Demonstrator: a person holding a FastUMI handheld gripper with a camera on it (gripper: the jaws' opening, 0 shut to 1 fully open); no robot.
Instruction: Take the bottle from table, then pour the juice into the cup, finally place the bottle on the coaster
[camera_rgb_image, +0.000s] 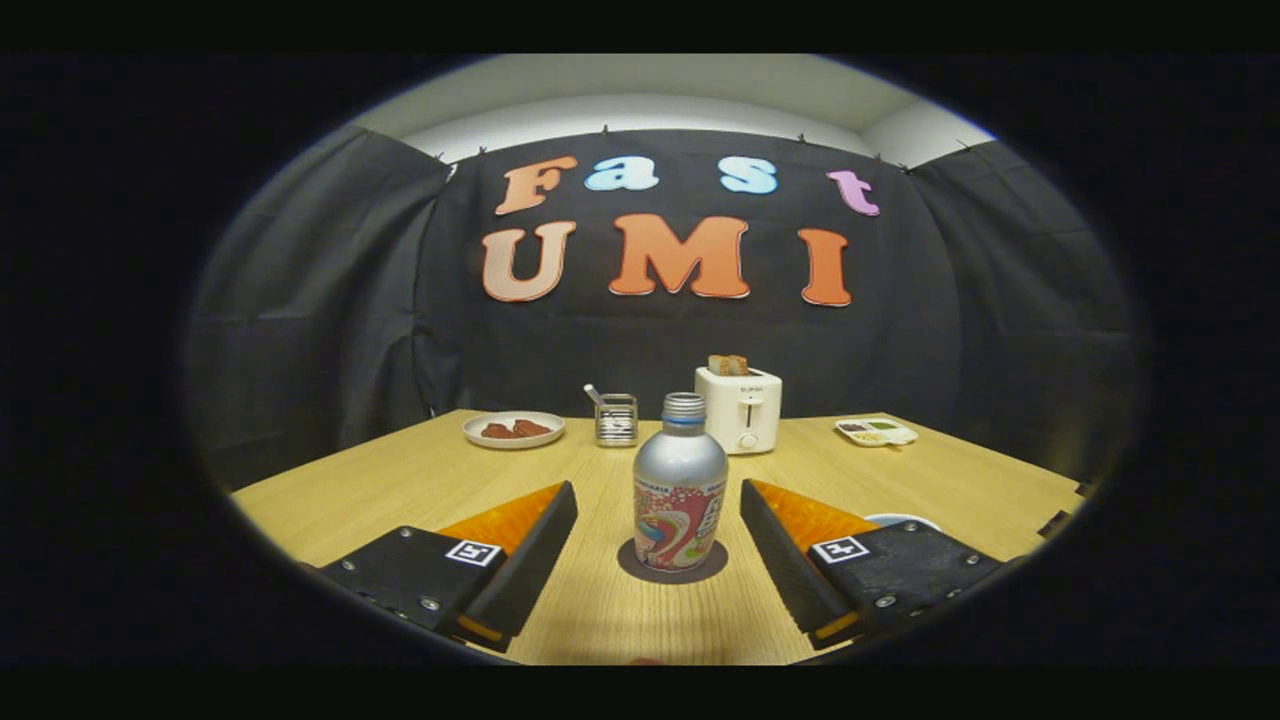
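Note:
A silver bottle (680, 490) with a colourful label and a threaded neck stands upright on a dark round coaster (672, 565) on the wooden table (400, 480). My gripper (658, 492) is open, one finger on each side of the bottle, and neither finger touches it. The bottle stands between the fingertips, about level with them. A white cup rim (902, 520) peeks out just behind the right finger (790, 530), mostly hidden by it.
Beyond the bottle stand a white toaster (740, 408) with bread in it, a small metal holder (616, 418), a plate (514, 429) with reddish food to the left, and a small tray (876, 431) to the right. Black cloth walls close the booth.

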